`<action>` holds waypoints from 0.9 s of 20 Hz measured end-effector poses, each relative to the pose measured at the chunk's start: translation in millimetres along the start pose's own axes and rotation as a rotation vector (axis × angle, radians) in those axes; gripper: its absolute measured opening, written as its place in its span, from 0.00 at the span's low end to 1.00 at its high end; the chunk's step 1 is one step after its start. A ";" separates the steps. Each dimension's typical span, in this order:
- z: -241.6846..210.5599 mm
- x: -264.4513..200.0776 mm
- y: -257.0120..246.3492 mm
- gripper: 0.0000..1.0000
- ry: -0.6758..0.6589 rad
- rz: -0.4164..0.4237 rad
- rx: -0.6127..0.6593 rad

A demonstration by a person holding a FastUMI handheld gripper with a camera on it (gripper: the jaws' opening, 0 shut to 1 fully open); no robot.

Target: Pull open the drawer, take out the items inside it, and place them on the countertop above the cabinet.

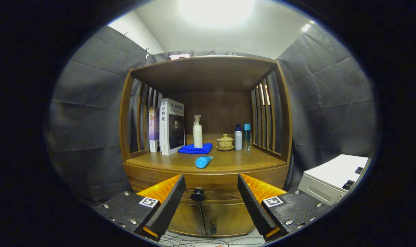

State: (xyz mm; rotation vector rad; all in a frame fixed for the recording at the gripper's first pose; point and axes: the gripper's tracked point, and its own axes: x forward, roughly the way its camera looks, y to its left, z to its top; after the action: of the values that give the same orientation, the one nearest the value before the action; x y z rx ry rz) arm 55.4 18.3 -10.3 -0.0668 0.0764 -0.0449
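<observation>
A wooden cabinet [208, 180] stands ahead, its drawer front closed with a dark round knob [197, 195] at its middle. My gripper [211, 183] is open, fingers spread wide, and the knob sits between them a little beyond the tips. On the countertop [239, 159] above the drawer lies a blue tube [203, 161] on its side near the front edge. What the drawer holds is hidden.
The countertop holds two upright books [167, 127], a folded blue cloth [195, 148], a white pump bottle [197, 132], a lidded tea cup [225, 142] and two small bottles [242, 137]. Slatted sides enclose the shelf. A white box [331, 178] sits right of the cabinet. Cabinet doors are below.
</observation>
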 end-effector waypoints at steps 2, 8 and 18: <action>7.8 -10.9 -2.7 0.95 -0.010 0.006 0.010; 16.1 -34.0 -18.4 0.95 -0.016 -0.009 0.003; 2.6 -39.1 -19.3 0.95 0.017 -0.006 -0.004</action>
State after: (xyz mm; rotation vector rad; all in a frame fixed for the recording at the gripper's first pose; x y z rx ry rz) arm 15.9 1.1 -3.5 -0.0702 0.0933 -0.0517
